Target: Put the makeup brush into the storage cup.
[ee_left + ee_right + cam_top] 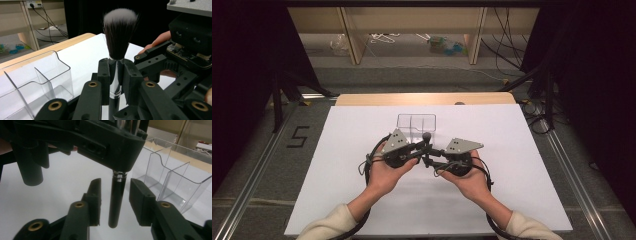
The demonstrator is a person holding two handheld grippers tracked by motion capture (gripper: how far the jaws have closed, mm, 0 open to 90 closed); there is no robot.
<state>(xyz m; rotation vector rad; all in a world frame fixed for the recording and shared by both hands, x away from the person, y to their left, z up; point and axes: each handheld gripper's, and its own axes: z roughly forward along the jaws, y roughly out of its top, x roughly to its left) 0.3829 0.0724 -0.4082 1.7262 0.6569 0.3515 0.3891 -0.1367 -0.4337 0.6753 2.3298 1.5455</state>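
Your left gripper point(116, 75) is clamped tight on a makeup brush with a black handle, a silver metal collar and a dense black head tipped white point(119, 37). The pads press on the collar from both sides, and the brush stands upright with the bristles on top. In the high view that gripper point(421, 150) sits at the middle of the white table top point(337, 175), in your left hand point(384, 172), and the brush head point(426, 135) rises as a small dark knob just above the spot where both grippers meet.

Your right gripper point(115, 202) comes in from the right and sits lower down the brush point(117, 200). Its jaws stand on either side of the black handle below the collar, with a clear gap on each side, so the pads are not pressing and it holds nothing. The rounded bottom end of the handle hangs free above the white surface. In the high view this gripper point(432, 162) lies in your right hand point(467, 180), just near and right of the left one, the two almost touching.

A clear plastic organiser box with upright dividers point(416, 122) stands on the table just on the far side of the grippers. It is apart from the brush, and the compartments you can see point(37, 85) point(172, 180) have nothing in them.
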